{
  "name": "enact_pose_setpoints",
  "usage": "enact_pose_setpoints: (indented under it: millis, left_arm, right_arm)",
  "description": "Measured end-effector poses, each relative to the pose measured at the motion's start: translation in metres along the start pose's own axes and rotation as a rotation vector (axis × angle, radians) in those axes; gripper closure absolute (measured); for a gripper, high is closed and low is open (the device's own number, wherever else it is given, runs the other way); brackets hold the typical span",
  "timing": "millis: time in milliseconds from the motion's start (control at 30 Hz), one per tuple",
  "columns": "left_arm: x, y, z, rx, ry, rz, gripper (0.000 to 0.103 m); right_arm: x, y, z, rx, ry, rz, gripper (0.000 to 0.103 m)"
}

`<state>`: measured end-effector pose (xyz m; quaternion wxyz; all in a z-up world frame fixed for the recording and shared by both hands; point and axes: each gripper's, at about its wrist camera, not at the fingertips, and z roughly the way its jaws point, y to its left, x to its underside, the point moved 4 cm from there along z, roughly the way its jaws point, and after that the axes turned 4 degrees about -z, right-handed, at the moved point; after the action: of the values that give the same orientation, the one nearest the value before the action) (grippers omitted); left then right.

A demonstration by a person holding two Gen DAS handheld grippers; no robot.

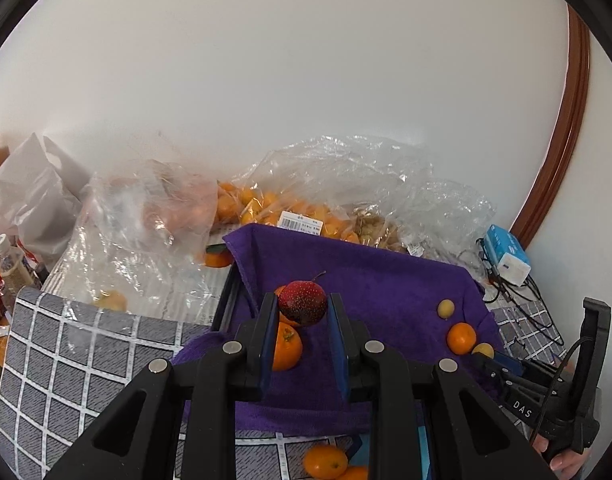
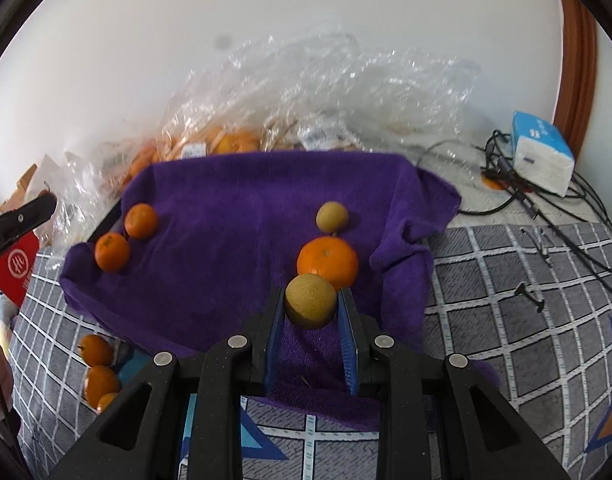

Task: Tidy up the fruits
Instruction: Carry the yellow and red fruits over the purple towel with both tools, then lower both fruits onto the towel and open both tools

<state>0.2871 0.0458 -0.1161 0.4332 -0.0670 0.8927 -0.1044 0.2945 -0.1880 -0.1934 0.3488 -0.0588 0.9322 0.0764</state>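
My left gripper (image 1: pixel 301 304) is shut on a dark red speckled fruit (image 1: pixel 302 302) with a stem, held above the purple towel (image 1: pixel 366 280). Two oranges (image 1: pixel 285 346) lie under it on the towel's left. My right gripper (image 2: pixel 310 302) is shut on a round yellow-brown fruit (image 2: pixel 310 300) over the towel (image 2: pixel 233 216). Just beyond it lie a large orange (image 2: pixel 328 262) and another yellow-brown fruit (image 2: pixel 332 216). Two small oranges (image 2: pixel 125 236) lie at the towel's left. The right gripper also shows in the left wrist view (image 1: pixel 502 364).
Clear plastic bags of oranges (image 1: pixel 273 204) and other fruit (image 2: pixel 306 92) stand behind the towel by the wall. Loose oranges (image 2: pixel 97 364) lie on the grey checked cloth (image 2: pixel 526 320). A blue-white tissue pack (image 2: pixel 542 152) and cables lie at the right. Bottles (image 1: pixel 5 260) stand at the left.
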Motion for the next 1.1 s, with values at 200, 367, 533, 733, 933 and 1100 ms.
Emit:
enact_pose_setpoints:
  millis: [200, 367, 533, 733, 933, 1100]
  left_arm:
    - [0.010, -0.009, 0.036, 0.009, 0.091, 0.026, 0.080]
    - [0.016, -0.019, 0.056, 0.001, 0.134, 0.073, 0.080]
    - [0.018, -0.023, 0.073, -0.023, 0.184, 0.086, 0.080]
    - [0.023, -0.024, 0.089, -0.073, 0.224, 0.116, 0.080]
    - [0.028, -0.028, 0.093, -0.075, 0.237, 0.148, 0.080]
    - [0.027, -0.027, 0.089, -0.052, 0.245, 0.124, 0.075]
  right_arm:
    - [0.006, -0.006, 0.017, 0.001, 0.053, 0.002, 0.077]
    - [0.006, -0.005, 0.021, 0.010, 0.057, -0.013, 0.077]
    - [0.006, -0.006, 0.019, -0.012, 0.058, 0.002, 0.077]
    - [0.006, -0.004, 0.016, -0.018, 0.048, -0.013, 0.070]
    - [0.008, 0.002, 0.017, 0.006, 0.045, -0.055, 0.065]
    - [0.007, -0.003, 0.014, -0.016, 0.035, -0.030, 0.065]
